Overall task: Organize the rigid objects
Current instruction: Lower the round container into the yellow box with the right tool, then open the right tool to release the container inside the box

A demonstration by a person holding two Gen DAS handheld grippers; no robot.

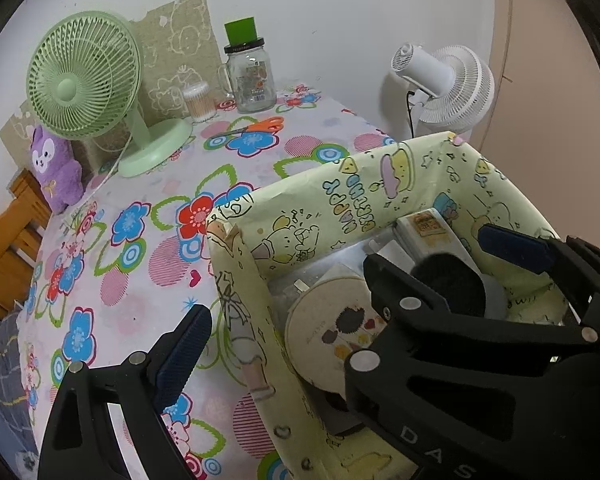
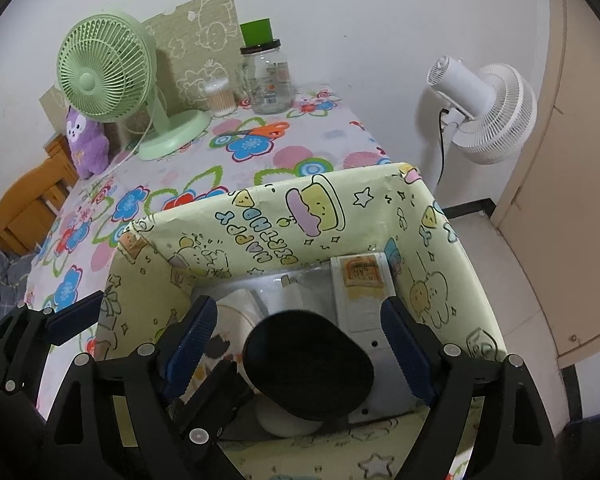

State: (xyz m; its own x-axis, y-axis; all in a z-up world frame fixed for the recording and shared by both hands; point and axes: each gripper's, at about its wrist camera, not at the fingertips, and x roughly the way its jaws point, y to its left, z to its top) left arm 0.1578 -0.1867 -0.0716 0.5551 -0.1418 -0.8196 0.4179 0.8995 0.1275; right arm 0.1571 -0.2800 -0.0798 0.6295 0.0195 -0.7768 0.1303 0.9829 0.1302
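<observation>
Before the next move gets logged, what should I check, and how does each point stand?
1. Right gripper open: ok.
2. Its pads clear of the black-topped item: ok, there is a gap on each side.
3. Black-topped item inside the yellow box: ok.
4. Item resting stably: cannot tell, its underside is hidden.
5. Left gripper open, straddling the box's left wall without pinching it: ok.
6. All loose things boxed: not ok, the scissors lie out on the tablecloth.
</observation>
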